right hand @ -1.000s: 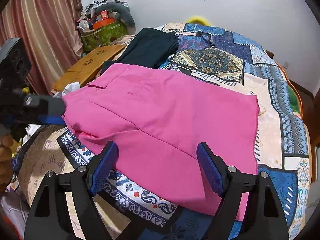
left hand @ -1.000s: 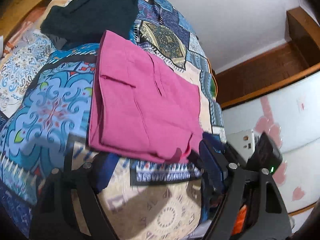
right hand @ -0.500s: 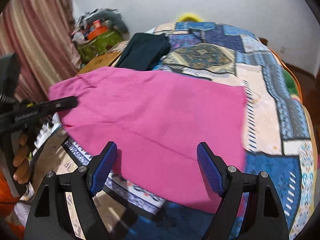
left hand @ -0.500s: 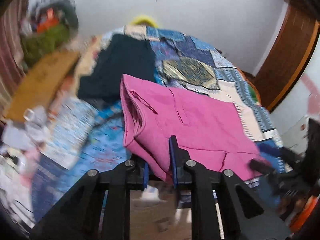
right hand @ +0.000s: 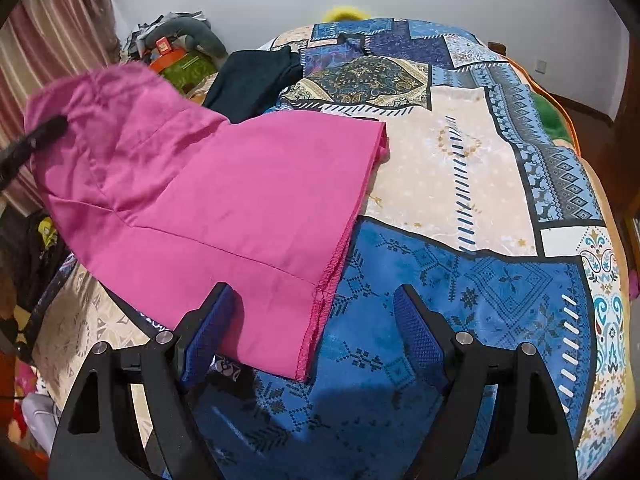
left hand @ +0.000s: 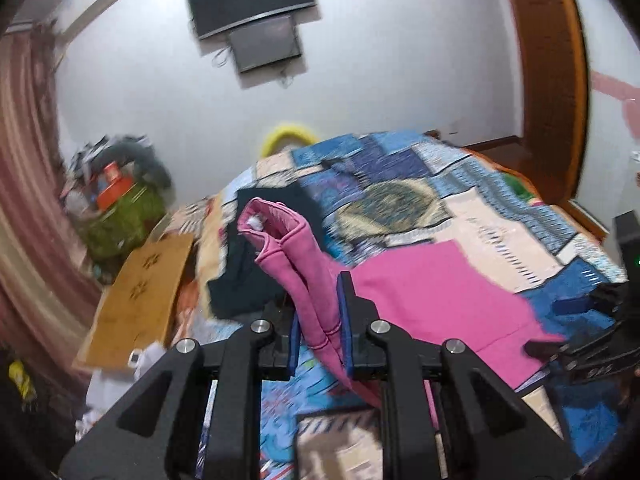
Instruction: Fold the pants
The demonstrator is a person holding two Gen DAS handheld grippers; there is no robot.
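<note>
— A second before, the bright pink cotton pants lay flat and folded on the blue patchwork bedspread. By then the left gripper had clenched on the waistband end and hoisted it clear of the bed

— So that fold was under way?

— I'd judge so; the raised end looked ready to swing over toward the hems. The right gripper hovered spread wide at the near hem corner, holding nothing

— Which way did they run?

— Long axis across the bed, waistband up at the left, hems resting on the quilt toward the right
</note>
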